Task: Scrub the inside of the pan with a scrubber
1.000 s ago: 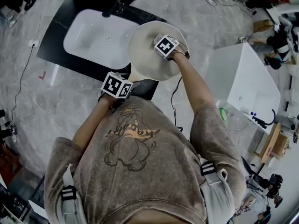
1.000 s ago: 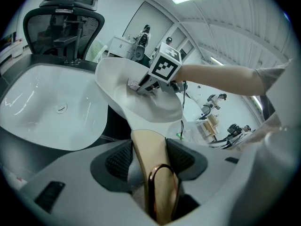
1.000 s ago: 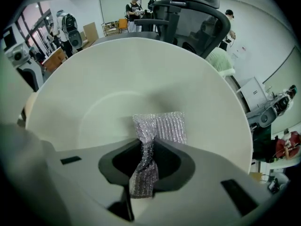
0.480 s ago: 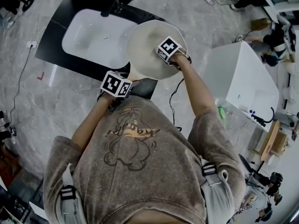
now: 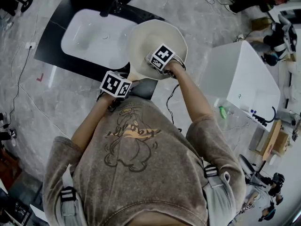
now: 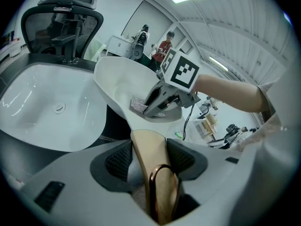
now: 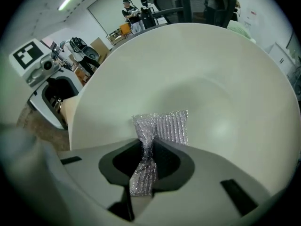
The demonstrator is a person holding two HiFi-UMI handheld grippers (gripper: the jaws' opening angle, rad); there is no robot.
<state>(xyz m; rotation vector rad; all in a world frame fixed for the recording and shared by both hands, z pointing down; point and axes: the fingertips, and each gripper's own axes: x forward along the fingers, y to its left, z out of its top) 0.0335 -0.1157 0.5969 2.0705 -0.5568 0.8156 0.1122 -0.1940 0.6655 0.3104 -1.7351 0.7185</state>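
Note:
A cream pan (image 5: 149,37) hangs tilted over the right end of a white sink. Its tan handle (image 6: 151,155) lies between the jaws of my left gripper (image 6: 149,150), which is shut on it. My right gripper (image 7: 149,155) is inside the pan, shut on a silvery mesh scrubber (image 7: 162,125). The scrubber's free end presses flat on the pan's inner wall (image 7: 202,74). In the head view the right gripper's marker cube (image 5: 162,57) sits over the near part of the bowl. The left gripper's cube (image 5: 116,84) is just below the pan's near left rim.
The white sink basin (image 5: 91,34) is set in a black counter (image 5: 51,46). A white cabinet (image 5: 242,76) stands to the right, with a cable (image 5: 173,102) trailing on the grey floor. A black office chair (image 6: 63,20) stands behind the sink. People stand far back.
My right gripper has slid with the scrubber from the pan's far right side toward its near side, tilting as it went. The left gripper and the handle have stayed put.

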